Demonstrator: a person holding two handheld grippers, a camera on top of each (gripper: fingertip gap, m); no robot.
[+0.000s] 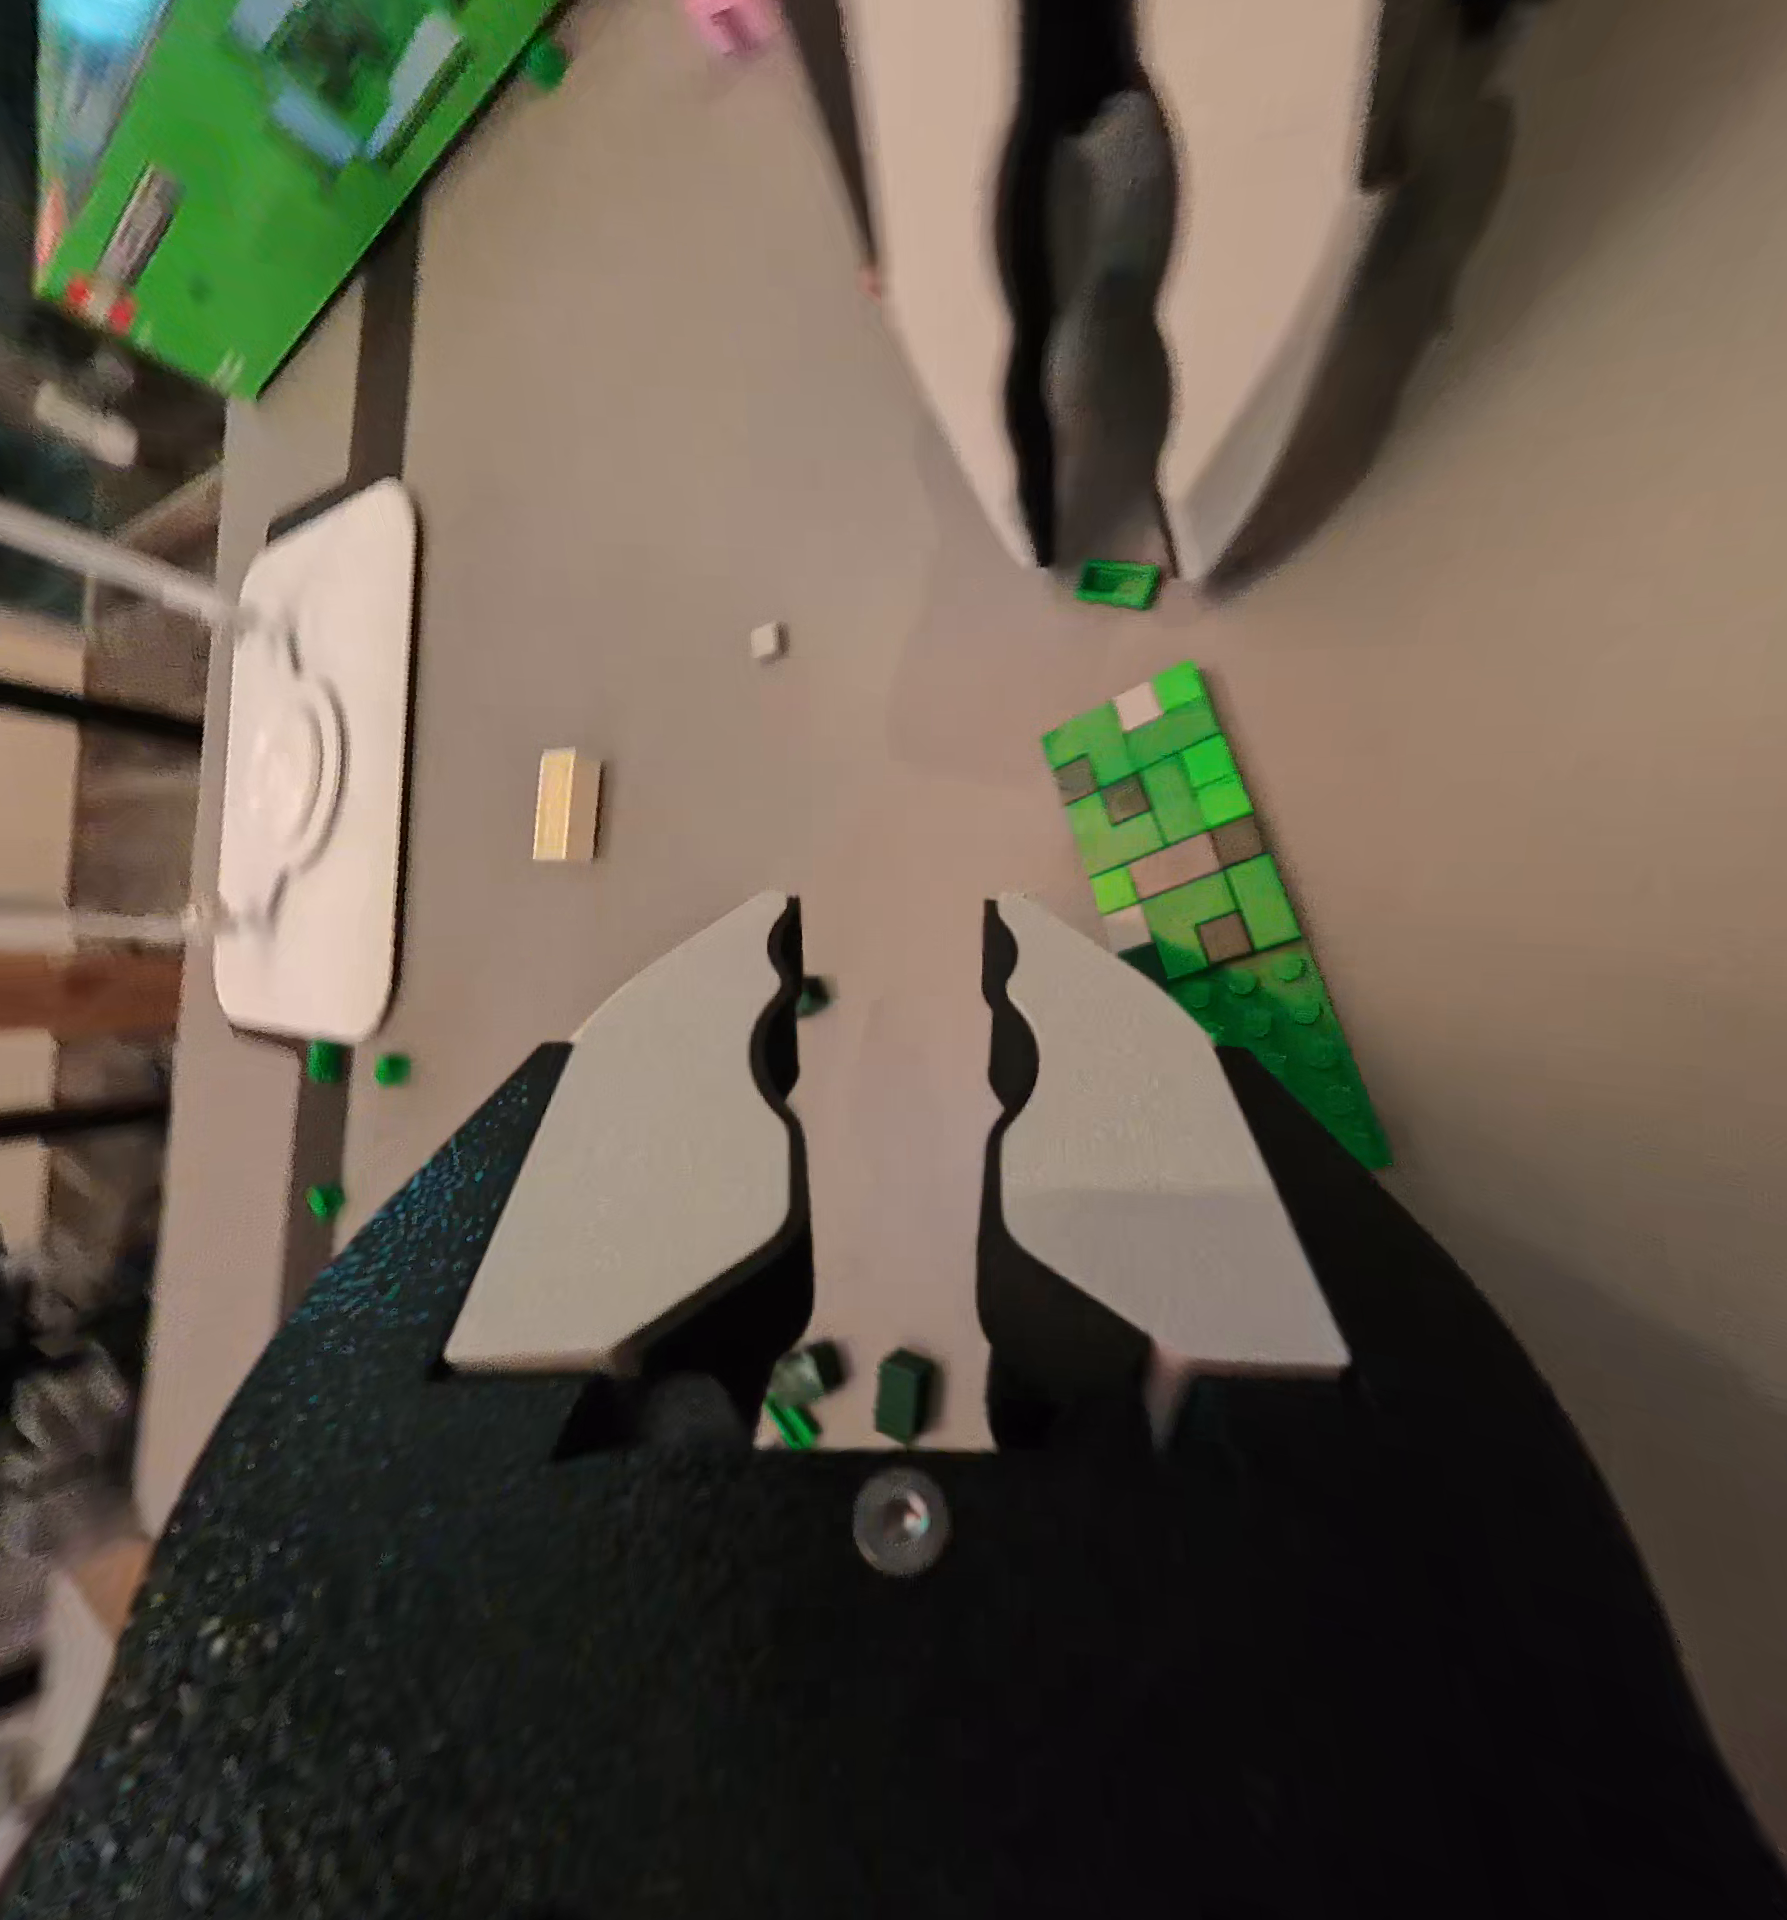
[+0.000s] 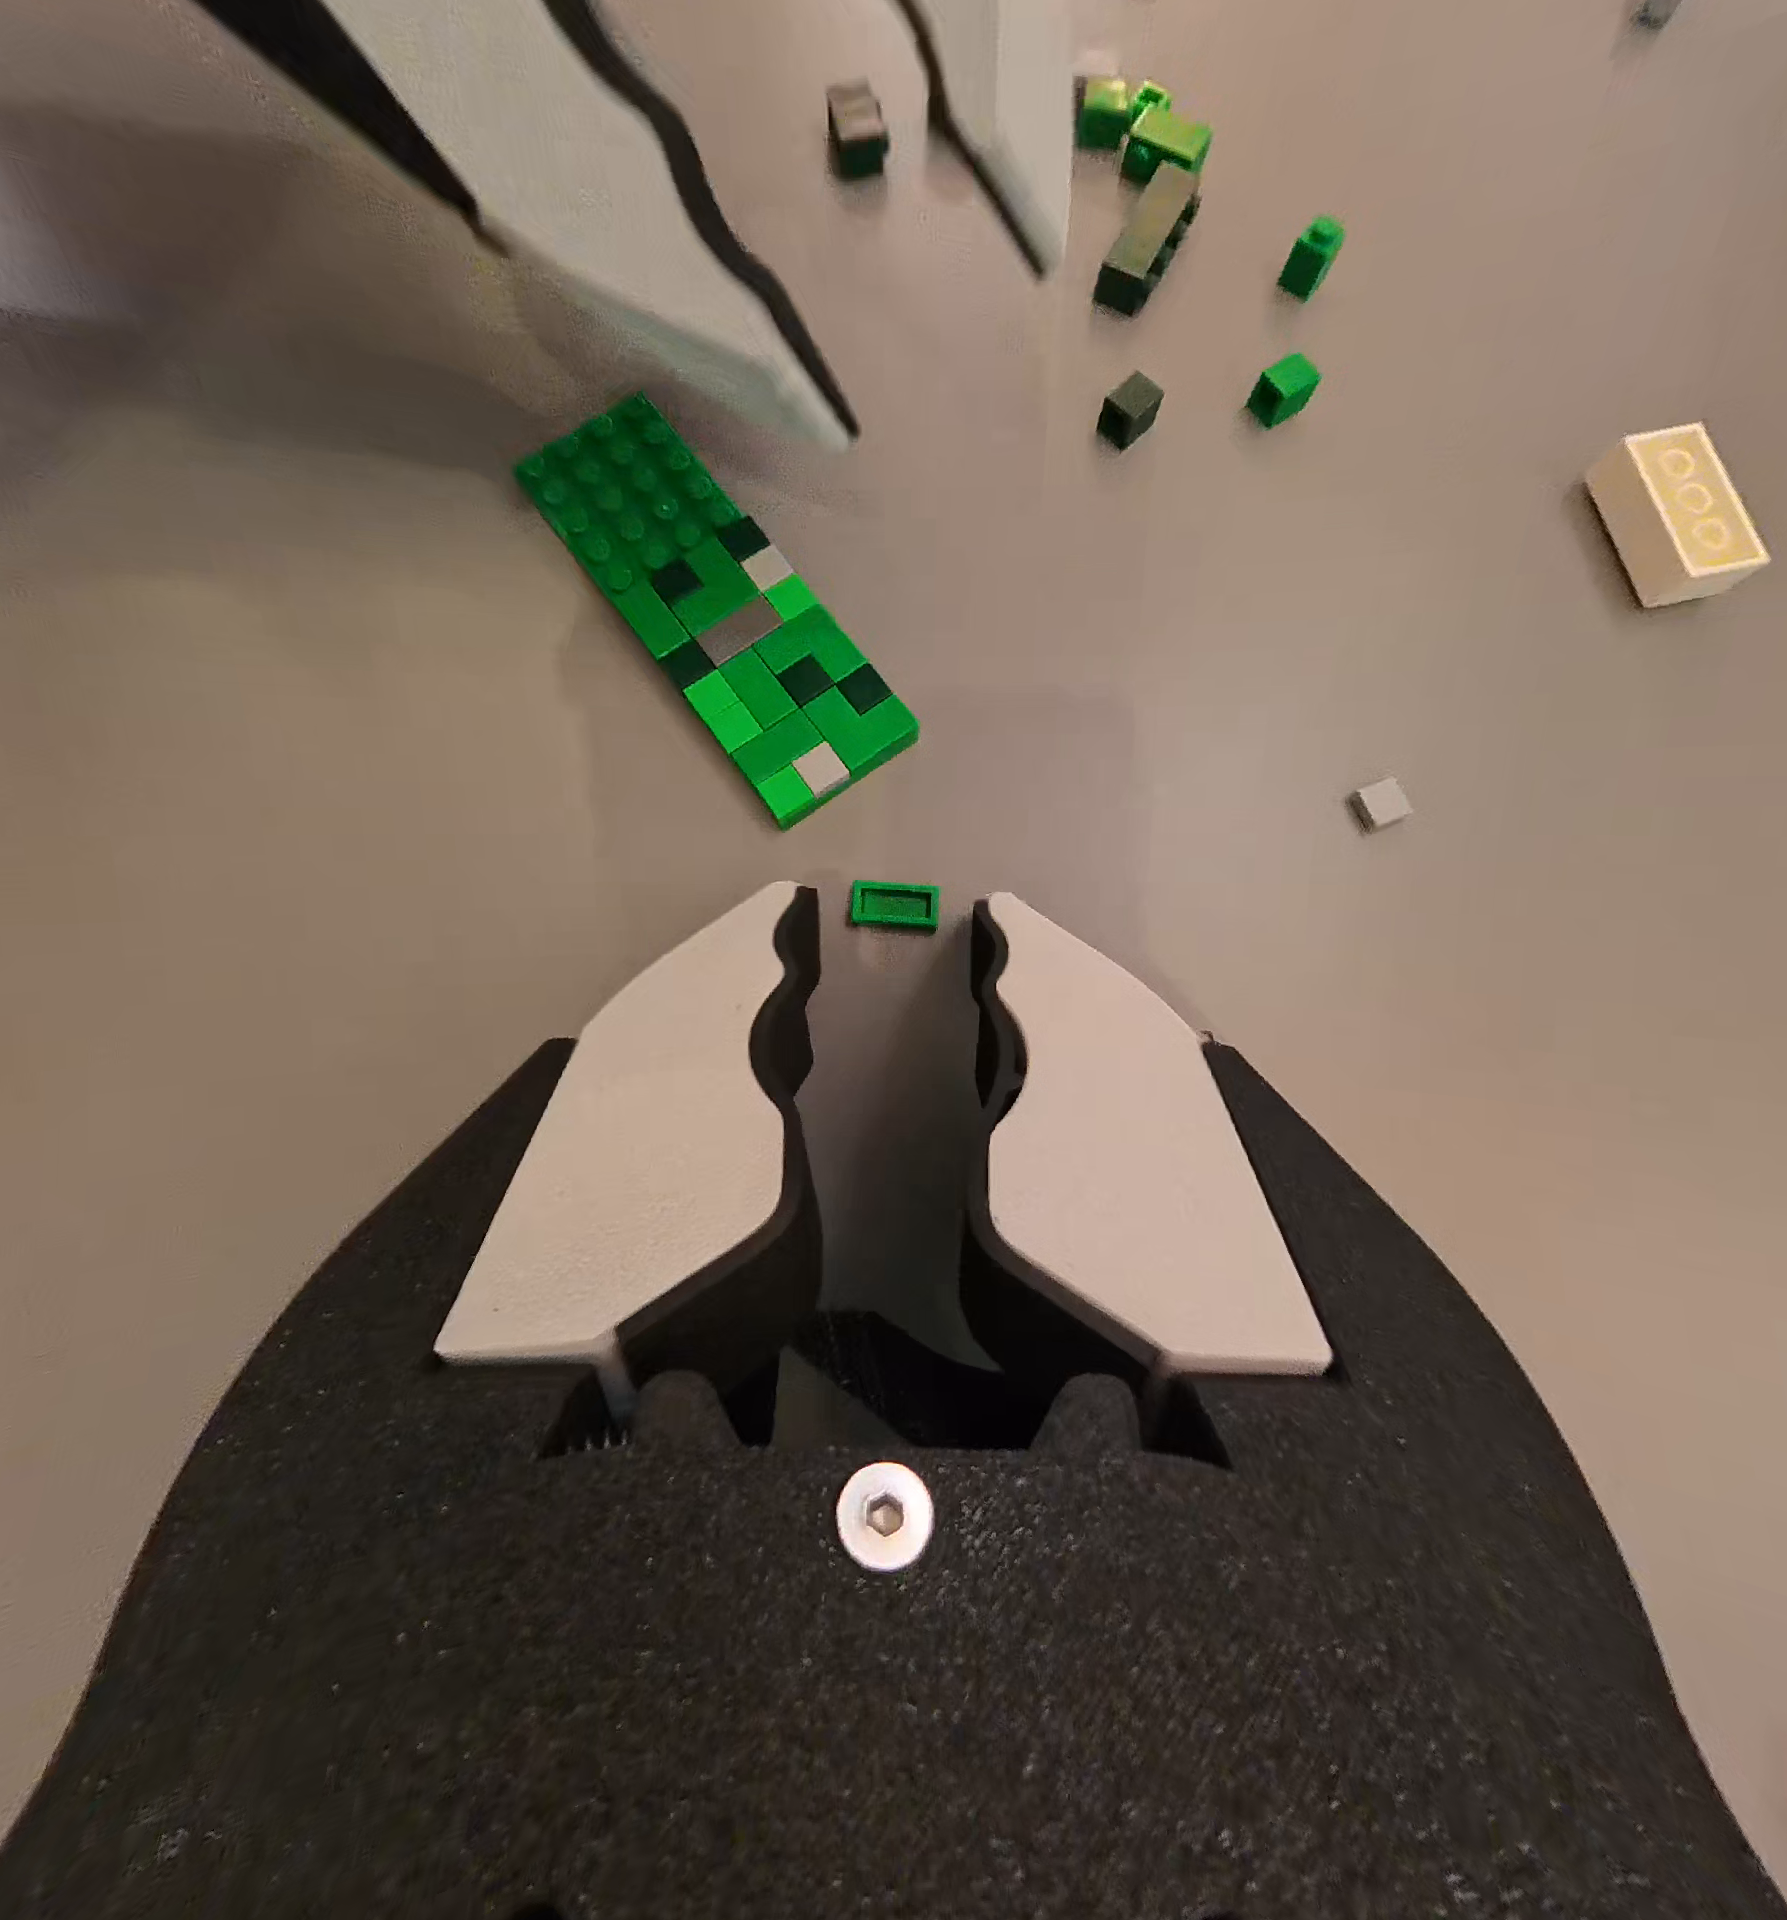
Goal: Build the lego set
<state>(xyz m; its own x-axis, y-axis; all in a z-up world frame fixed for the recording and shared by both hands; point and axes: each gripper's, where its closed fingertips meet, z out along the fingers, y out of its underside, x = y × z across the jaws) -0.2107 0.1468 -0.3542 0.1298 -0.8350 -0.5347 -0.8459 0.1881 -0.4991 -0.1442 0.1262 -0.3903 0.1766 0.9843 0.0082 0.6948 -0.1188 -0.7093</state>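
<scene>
A green baseplate (image 2: 714, 613) partly covered with green, dark and grey tiles lies on the grey table; it also shows in the left wrist view (image 1: 1195, 873). A small green flat tile (image 2: 895, 902) lies upside down on the table just beyond my right gripper's tips; it also shows in the left wrist view (image 1: 1117, 582). My right gripper (image 2: 894, 904) is open and empty, with the tile just ahead of the gap. My left gripper (image 1: 891, 914) is open and empty, left of the baseplate. Each gripper also appears farther off in the other's view.
A cream brick (image 2: 1678, 514) and a small grey tile (image 2: 1379, 803) lie to the right. Several green and dark bricks (image 2: 1149, 187) lie farther back. A white pad (image 1: 312, 769) and the green set box (image 1: 245, 177) sit at the table's edge. Some 8 cm of space lies between my two pairs of fingers. My right gripper's tips are some 8 cm from the small grey tile (image 2: 1379, 803).
</scene>
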